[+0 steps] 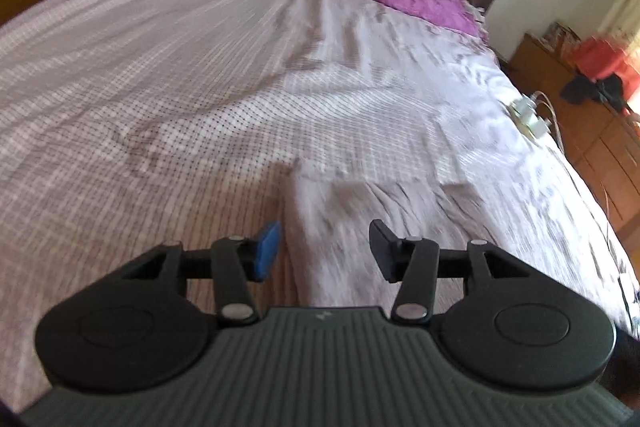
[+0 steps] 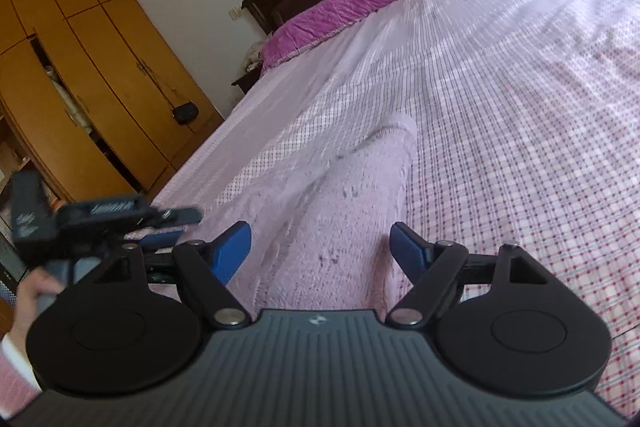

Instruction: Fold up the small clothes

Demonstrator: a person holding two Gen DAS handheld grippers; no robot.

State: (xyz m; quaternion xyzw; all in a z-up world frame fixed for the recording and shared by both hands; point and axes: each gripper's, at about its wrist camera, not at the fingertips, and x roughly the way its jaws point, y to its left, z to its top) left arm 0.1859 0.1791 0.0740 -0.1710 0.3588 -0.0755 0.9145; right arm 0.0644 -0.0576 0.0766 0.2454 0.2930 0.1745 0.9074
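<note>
While both hands hover over the bed (image 1: 160,67), the pale pink garment (image 2: 348,211) lies flat on the checked sheet, just in front of both tools. L gripper (image 1: 324,251) is released, nothing btw its jaws. R gripper (image 2: 320,255) stands wide apart, also holding nothing.

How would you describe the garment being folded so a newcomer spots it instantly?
Start at the bed with the checked pink bedsheet. Directly ahead of the right hand-held gripper lies the pale lilac garment, a long strip. Unlike the checked sheet, it is plain and fuzzy-textured.
</note>
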